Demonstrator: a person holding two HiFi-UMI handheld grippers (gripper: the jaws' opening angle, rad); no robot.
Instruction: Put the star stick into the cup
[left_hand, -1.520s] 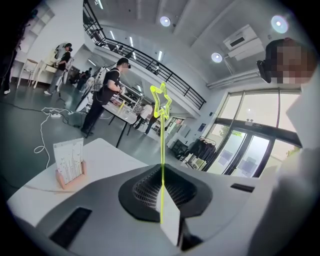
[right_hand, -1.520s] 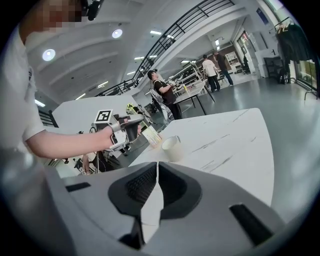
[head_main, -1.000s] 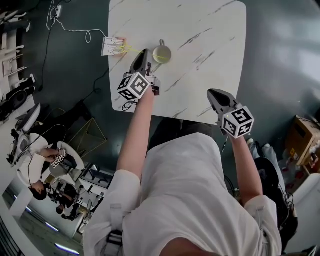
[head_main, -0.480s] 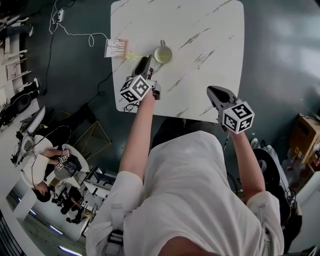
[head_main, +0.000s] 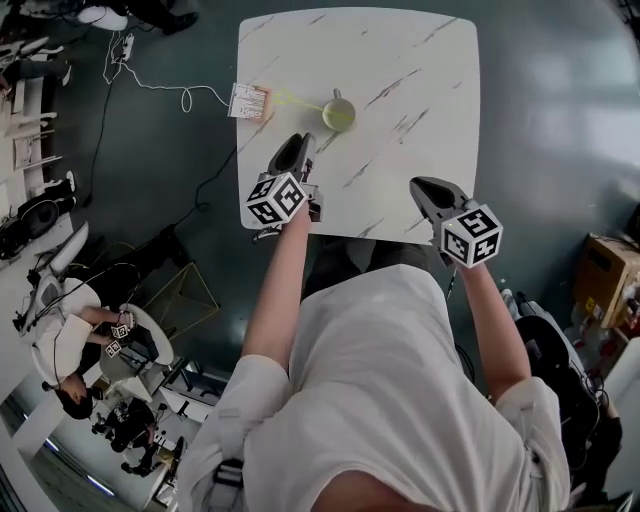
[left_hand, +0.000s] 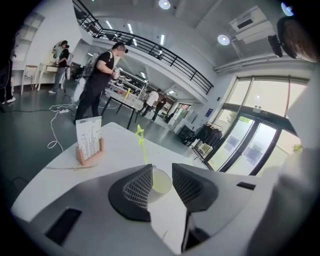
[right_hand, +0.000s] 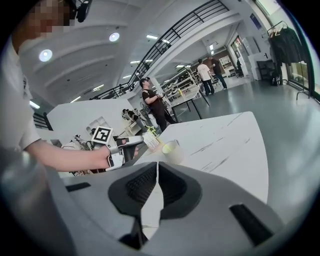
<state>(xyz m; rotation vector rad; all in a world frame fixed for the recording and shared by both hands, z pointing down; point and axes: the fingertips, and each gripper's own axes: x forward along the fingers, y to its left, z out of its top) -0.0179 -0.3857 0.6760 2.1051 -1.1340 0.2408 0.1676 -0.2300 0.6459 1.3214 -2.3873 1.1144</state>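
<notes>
star stick in the cup, my left hand-held gripper backed off

counting what is here: one bench (head_main: 400, 60), white with dark veins; one cup (head_main: 339, 115); one star stick (head_main: 297, 99); one card stand (head_main: 250, 101); and my two hand-held grippers.

the star stick is pale yellow and stands in the cup. it leans out over the rim toward the card stand, with the star end up. the cup sits near the bench's far left part, and the card stand is at the left edge, close to the star end of the stick.

my left hand-held gripper (head_main: 293, 152) hovers over the bench on the near side of the cup, apart from it. its jaws are closing, but there is a clear gap between them and nothing in it. in the left gripper view i see the cup through that gap, further off. my right hand-held gripper (head_main: 422, 187) hangs at the near right edge of the bench. its jaws are together and hold nothing.

compared with a second ago: then my left hand-held gripper was up against the cup's left side with its jaws closed. half a second ago it was just behind the cup. now it is back toward the near edge, and the stick stands in the cup on its own. my right hand-held gripper has stayed where it was, jaws unchanged. the cup and card stand have not shifted on the bench.
</notes>
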